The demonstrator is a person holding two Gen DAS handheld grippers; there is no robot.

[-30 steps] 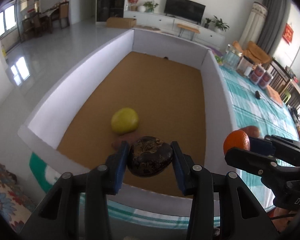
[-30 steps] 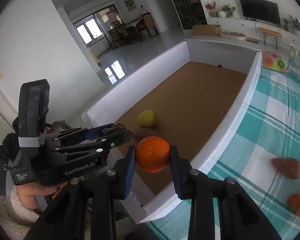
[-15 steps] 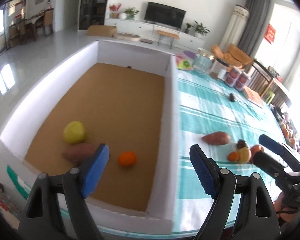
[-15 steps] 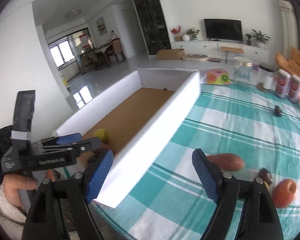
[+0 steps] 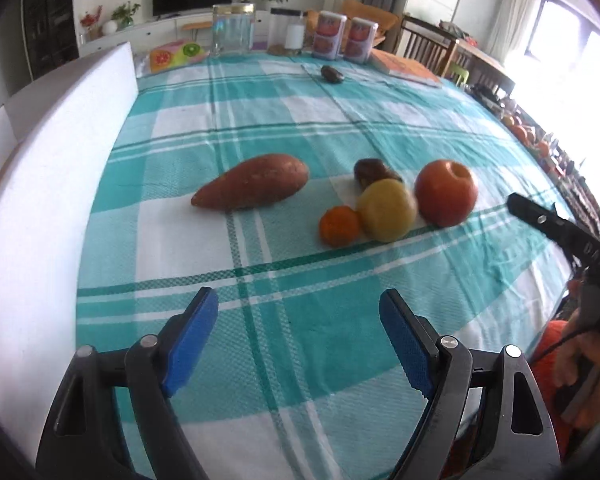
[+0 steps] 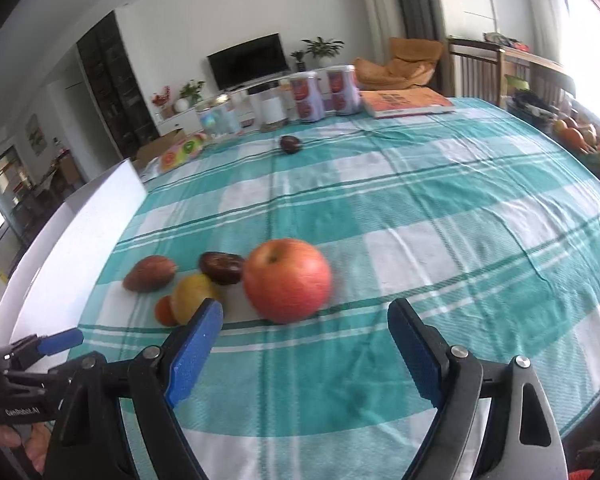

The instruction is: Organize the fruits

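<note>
On the teal checked tablecloth lie a sweet potato [image 5: 252,186], a small orange [image 5: 339,226], a yellow fruit [image 5: 387,210], a red apple [image 5: 446,192] and a dark fruit [image 5: 370,170]. My left gripper [image 5: 298,330] is open and empty, above the cloth short of them. My right gripper [image 6: 302,340] is open and empty, just short of the apple [image 6: 286,280], with the yellow fruit [image 6: 192,296] by its left finger. The white box wall [image 5: 48,200] stands at the left.
A lone dark fruit [image 6: 290,144] lies far back. Jars [image 5: 232,28], two cans [image 5: 342,40], a book [image 6: 404,102] and a fruit-print pouch [image 5: 174,54] line the far edge. More fruit [image 6: 578,136] sits off the table at the right.
Both grippers let go of their fruits, the dark one and the orange, in the box. They swung right, out of the box, and now face the fruits on the cloth.
</note>
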